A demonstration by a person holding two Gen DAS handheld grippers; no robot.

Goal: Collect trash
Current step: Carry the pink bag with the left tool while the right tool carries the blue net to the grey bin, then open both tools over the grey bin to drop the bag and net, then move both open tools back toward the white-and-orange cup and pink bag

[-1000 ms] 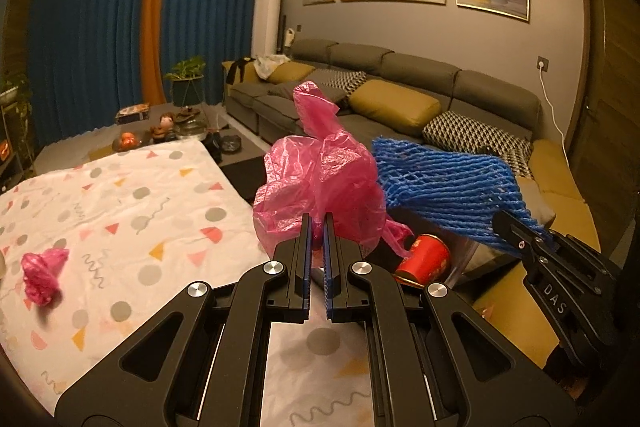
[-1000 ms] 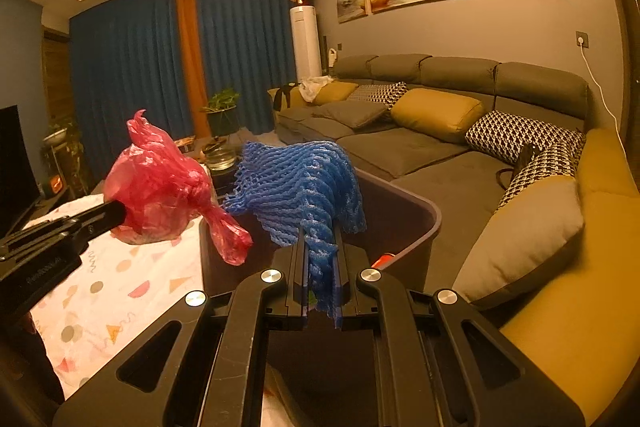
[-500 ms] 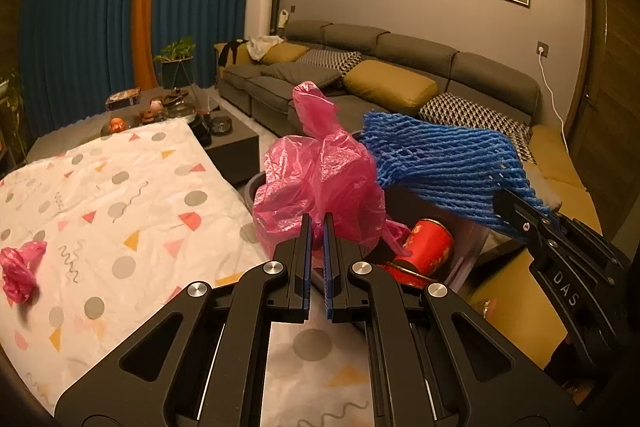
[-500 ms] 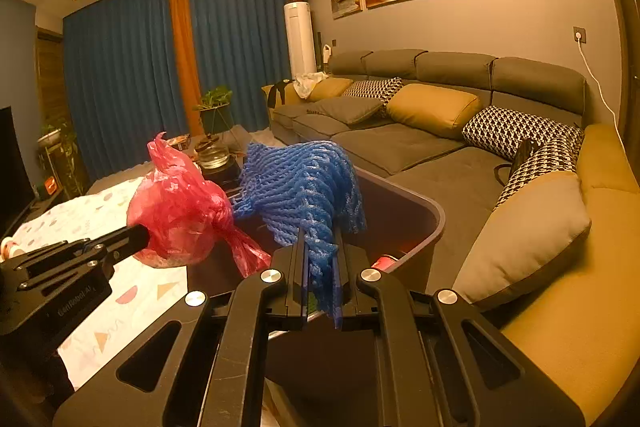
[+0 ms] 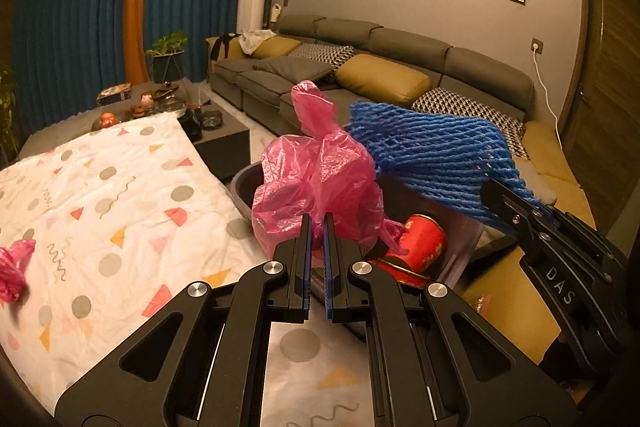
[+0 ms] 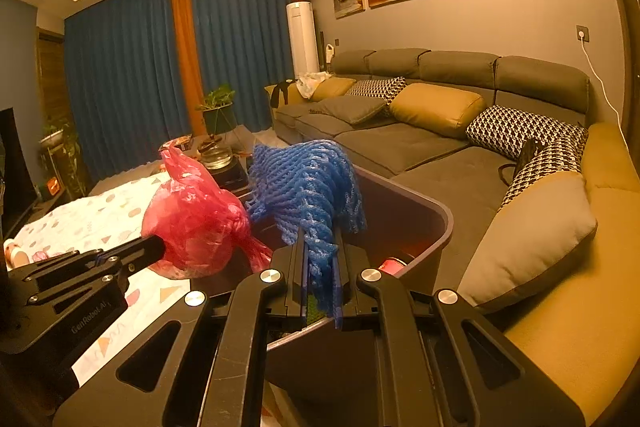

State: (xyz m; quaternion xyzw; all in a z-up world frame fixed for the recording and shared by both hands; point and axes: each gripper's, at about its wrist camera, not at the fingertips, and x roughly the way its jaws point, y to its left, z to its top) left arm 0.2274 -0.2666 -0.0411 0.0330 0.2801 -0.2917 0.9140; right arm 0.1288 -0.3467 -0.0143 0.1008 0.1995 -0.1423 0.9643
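Observation:
My left gripper [image 5: 317, 223] is shut on a crumpled pink plastic bag [image 5: 320, 183], which hangs over the near rim of a dark trash bin [image 5: 242, 183]. In the right wrist view that pink bag [image 6: 192, 223] sits left of the blue foam net [image 6: 308, 187]. My right gripper [image 6: 320, 247] is shut on this blue foam net, held above the trash bin [image 6: 420, 223]. The same net [image 5: 432, 151] shows at right in the left wrist view. A red can [image 5: 420, 247] lies inside the bin. Another pink bag scrap [image 5: 14, 267] rests on the patterned cloth at far left.
A white cloth with coloured shapes [image 5: 120, 195] covers the table left of the bin. A dark coffee table [image 5: 224, 139] with a glass pot stands behind it. A grey sofa [image 6: 400, 139] with yellow and patterned cushions runs along the right wall.
The left gripper has carried the pink bag rightward and slightly down, closer to the blue net and over the bin. The right gripper has held still.

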